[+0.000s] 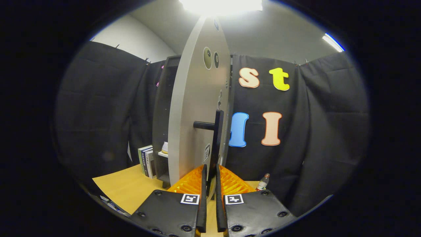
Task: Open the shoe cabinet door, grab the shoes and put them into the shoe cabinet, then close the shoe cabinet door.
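Note:
The shoe cabinet stands dark on the wooden table, and its light grey door is swung partly open, edge-on toward me. A black bar handle sticks out from the door's face. My gripper is shut on the lower end of that handle, with both fingers pressing its sides. Inside the cabinet, on a low shelf, a small pale item shows; I cannot tell what it is.
Several books stand upright left of the cabinet on the wooden table. A plastic bottle stands to the right, near the black cloth wall.

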